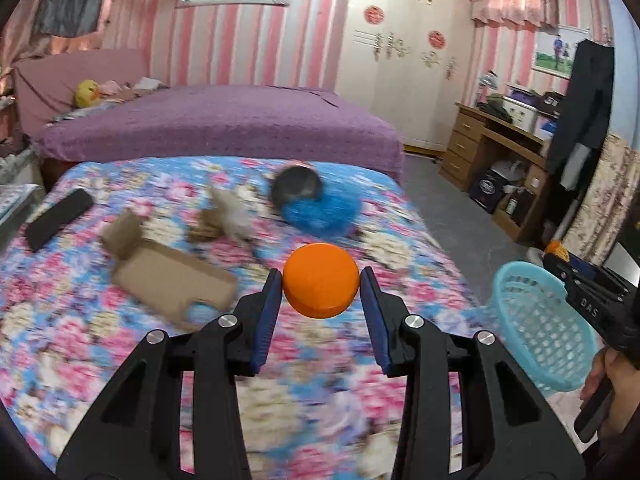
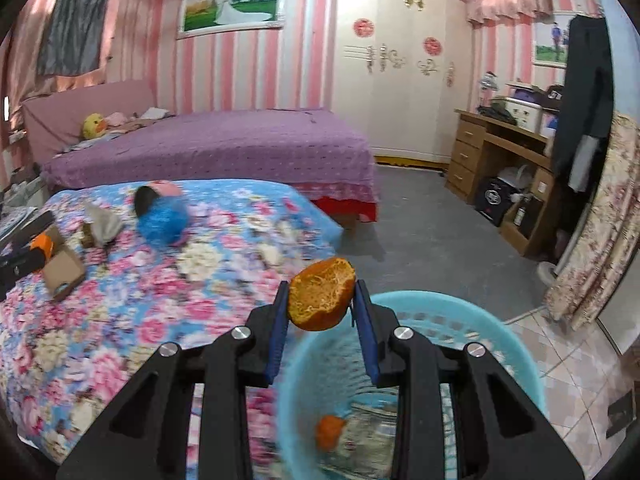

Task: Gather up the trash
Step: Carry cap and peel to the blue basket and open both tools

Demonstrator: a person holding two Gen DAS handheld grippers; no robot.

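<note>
Trash first, by count: I see two orange things in my grips. My left gripper (image 1: 321,286) is clamped on an orange round cap-like piece (image 1: 321,280), its blue pads pressed to both sides, over the floral bedspread (image 1: 120,340). My right gripper (image 2: 322,300) is closed on one piece of orange peel (image 2: 322,299), pith side toward the camera, held just above the near rim of the light-blue basket (image 2: 500,320).

On the bedspread I count one brown cardboard box (image 1: 168,276), one blue fuzzy ball (image 1: 320,210) with a dark round thing (image 1: 296,186) touching it, one pale crumpled scrap (image 1: 236,210), and one black flat object (image 1: 58,218) near the far left edge. All are blurred.

Only the right wrist view looks down into the basket: one second orange peel piece (image 2: 330,432) lies at the bottom on something pale I cannot make out. The left wrist view shows the basket from the side, tilted, beside the bed's right edge, with my right hand (image 1: 612,376) on its black handle; its inside is hidden there. Beyond stands one purple bed (image 1: 224,120).
</note>
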